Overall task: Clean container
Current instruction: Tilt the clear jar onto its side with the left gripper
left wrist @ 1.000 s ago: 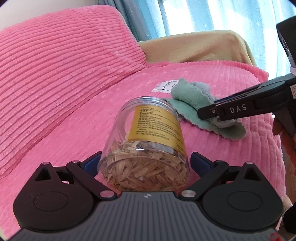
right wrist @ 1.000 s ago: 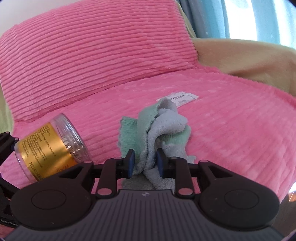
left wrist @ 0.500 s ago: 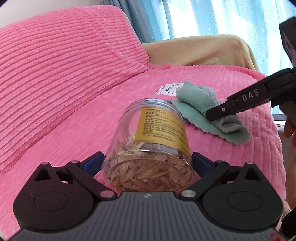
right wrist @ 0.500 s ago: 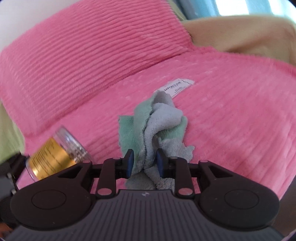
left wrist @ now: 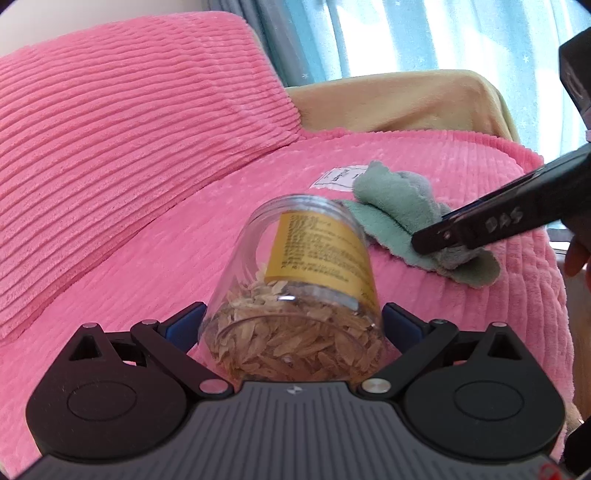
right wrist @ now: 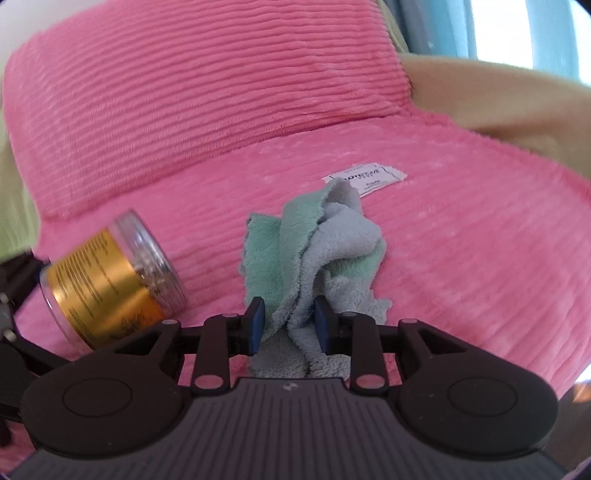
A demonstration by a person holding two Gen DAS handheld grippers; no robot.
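We record the surroundings first. One pink ribbed blanket (right wrist: 461, 258) covers the seat; we take it as our landmark. One pink ribbed cushion (left wrist: 129, 129) stands at the blanket's far edge. One tan armrest (left wrist: 399, 99) rises beyond the blanket's far side, with blue curtains (left wrist: 424, 33) behind it. One white sewn label (right wrist: 365, 177) lies flat on the blanket, just beyond the cloth. Nothing on the blanket lies between jar and cloth.

Item one: a clear plastic jar (left wrist: 299, 295), count one, with one yellow printed label and a fill of pale dried flakes settled toward the end nearest the left camera. The left claw (left wrist: 291, 325) grips it by that end, one blue pad on either side against the wall. The jar is held tilted above the blanket's near part, its other end pointing away toward the cloth. In the right wrist view the same jar (right wrist: 110, 284) shows to the left of the cloth, slightly blurred.

Item two: a cloth (right wrist: 317, 254), count one, green on one face and grey on the other, bunched in folds. The right claw (right wrist: 288, 321) is closed on a gathered fold of it; the rest of it rests on the blanket's middle. From the left wrist view the cloth (left wrist: 399, 206) lies beyond the jar, with the right claw's black finger across it.

Claws counted: two, both occupied.
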